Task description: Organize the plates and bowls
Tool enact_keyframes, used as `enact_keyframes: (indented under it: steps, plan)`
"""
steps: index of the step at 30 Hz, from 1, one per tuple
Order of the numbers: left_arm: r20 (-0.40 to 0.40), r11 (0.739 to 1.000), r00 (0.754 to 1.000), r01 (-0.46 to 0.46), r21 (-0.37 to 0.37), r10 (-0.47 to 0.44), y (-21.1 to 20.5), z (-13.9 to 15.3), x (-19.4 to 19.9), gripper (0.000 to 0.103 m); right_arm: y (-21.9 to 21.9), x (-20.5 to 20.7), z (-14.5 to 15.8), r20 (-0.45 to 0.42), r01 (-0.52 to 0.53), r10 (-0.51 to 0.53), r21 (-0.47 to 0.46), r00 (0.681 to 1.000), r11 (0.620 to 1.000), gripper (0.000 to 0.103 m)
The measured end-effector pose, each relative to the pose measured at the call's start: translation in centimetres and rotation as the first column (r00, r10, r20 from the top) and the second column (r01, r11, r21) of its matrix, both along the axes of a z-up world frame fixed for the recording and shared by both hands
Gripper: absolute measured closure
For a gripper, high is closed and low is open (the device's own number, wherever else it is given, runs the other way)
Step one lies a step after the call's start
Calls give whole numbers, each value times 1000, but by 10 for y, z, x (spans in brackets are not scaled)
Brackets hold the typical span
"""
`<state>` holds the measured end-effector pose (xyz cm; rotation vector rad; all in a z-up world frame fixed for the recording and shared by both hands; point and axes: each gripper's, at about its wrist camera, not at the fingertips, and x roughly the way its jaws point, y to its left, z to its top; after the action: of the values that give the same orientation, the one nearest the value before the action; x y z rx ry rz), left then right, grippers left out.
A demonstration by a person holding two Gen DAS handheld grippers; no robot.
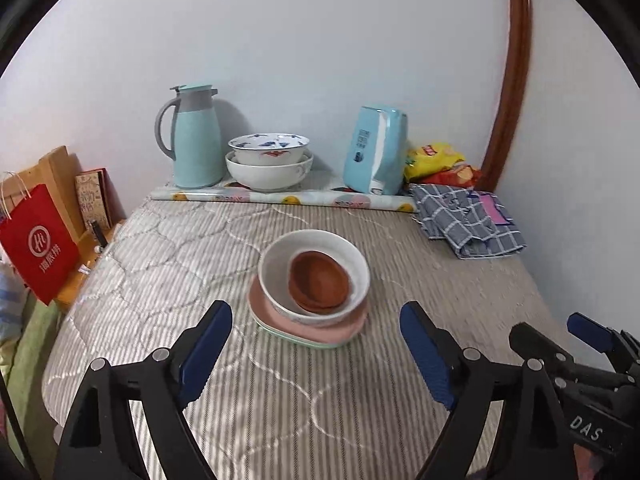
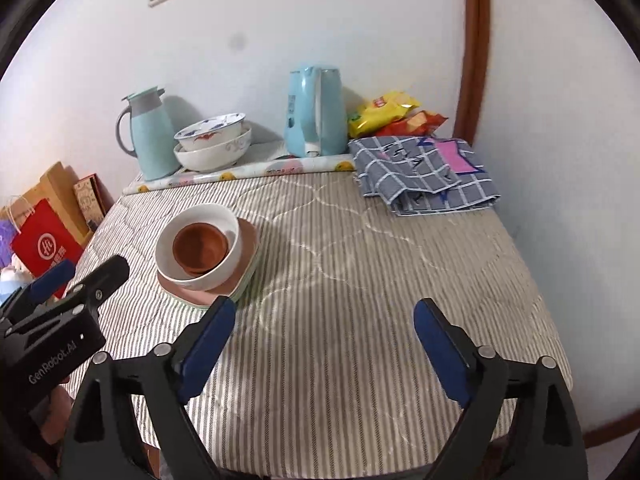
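Note:
A stack stands on the striped cloth: a brown bowl [image 1: 320, 282] [image 2: 200, 249] inside a white bowl [image 1: 276, 264] [image 2: 200, 220], on a pink plate [image 1: 312, 326] [image 2: 188, 290] over a pale green plate [image 1: 304, 340] [image 2: 246, 280]. My left gripper [image 1: 316, 324] is open just short of the stack, nothing between its blue pads. My right gripper [image 2: 326, 320] is open over bare cloth, to the right of the stack. Each gripper shows at the edge of the other's view. Two patterned white bowls [image 1: 269, 160] [image 2: 212, 142] sit nested at the back.
A mint thermos jug [image 1: 192, 140] [image 2: 146, 136] and a blue kettle [image 1: 376, 150] [image 2: 316, 112] stand by the back wall on a rolled floral sheet [image 1: 280, 198]. Snack bags [image 1: 436, 162] and a folded checked cloth [image 1: 468, 220] [image 2: 424, 176] lie back right. A red bag [image 1: 38, 240] hangs at the left edge.

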<state>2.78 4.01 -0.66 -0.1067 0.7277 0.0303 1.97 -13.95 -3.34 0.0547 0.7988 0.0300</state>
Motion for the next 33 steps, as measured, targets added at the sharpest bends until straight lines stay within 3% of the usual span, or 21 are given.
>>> enact_keyframes:
  steps: [13,33]
  plan:
    - [-6,1000,1000,13,-5,-13,-10,5,-20,17,-13,-27,7,44,27,-25,-49,999,998,7]
    - [-9,1000,1000,25,-15,-25,-11,8,-29,17,-15,-41,16,53,43,-42,-25,998,999,7]
